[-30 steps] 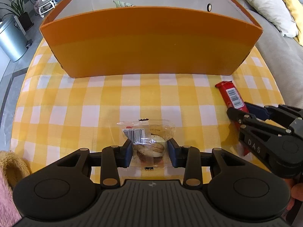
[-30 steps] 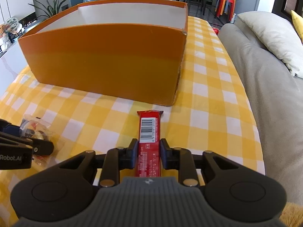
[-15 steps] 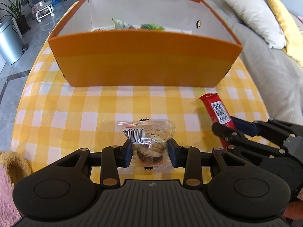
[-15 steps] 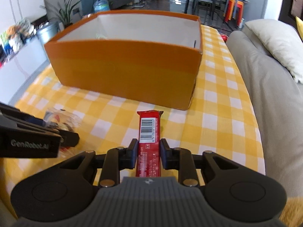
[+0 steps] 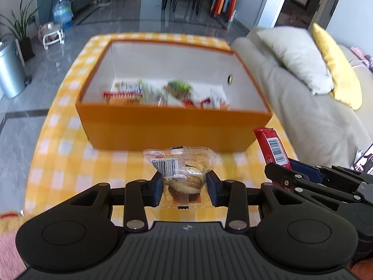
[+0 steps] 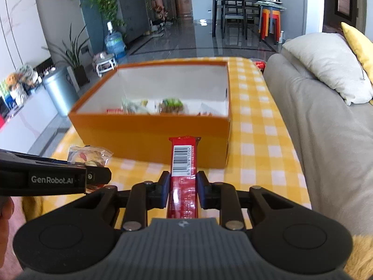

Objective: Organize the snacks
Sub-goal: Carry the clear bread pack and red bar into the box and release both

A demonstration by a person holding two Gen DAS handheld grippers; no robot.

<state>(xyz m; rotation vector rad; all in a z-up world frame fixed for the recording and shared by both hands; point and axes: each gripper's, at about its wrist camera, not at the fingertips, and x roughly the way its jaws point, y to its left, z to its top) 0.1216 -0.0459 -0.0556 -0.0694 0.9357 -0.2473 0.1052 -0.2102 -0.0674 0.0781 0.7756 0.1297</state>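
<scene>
Change since the earlier frame: both grippers have risen with their loads, and the orange box's interior, formerly hidden behind its near wall, is now open to view

Left wrist view: left gripper (image 5: pixel 184 187), clamped on the clear-wrapped pastry (image 5: pixel 180 177) at its middle, probably so the loose wrapper ends hang free. Orange box (image 5: pixel 174 126) ahead on the yellow checked tablecloth (image 5: pixel 60 154), several blurred snack packets on its floor. Right gripper (image 5: pixel 283 175) alongside, near the box's right corner, carrying the red bar (image 5: pixel 271 148)

Right wrist view: right gripper (image 6: pixel 182 192), closed on the red bar (image 6: pixel 184 161) across its width, bar pointing forward at the box's (image 6: pixel 149 133) near wall. Bare floor shows at the box's right end; near rim must be cleared first. Grey sofa (image 6: pixel 321 144) borders the table's right edge; left gripper (image 6: pixel 93 175) close on the left, so sideways room is tight
</scene>
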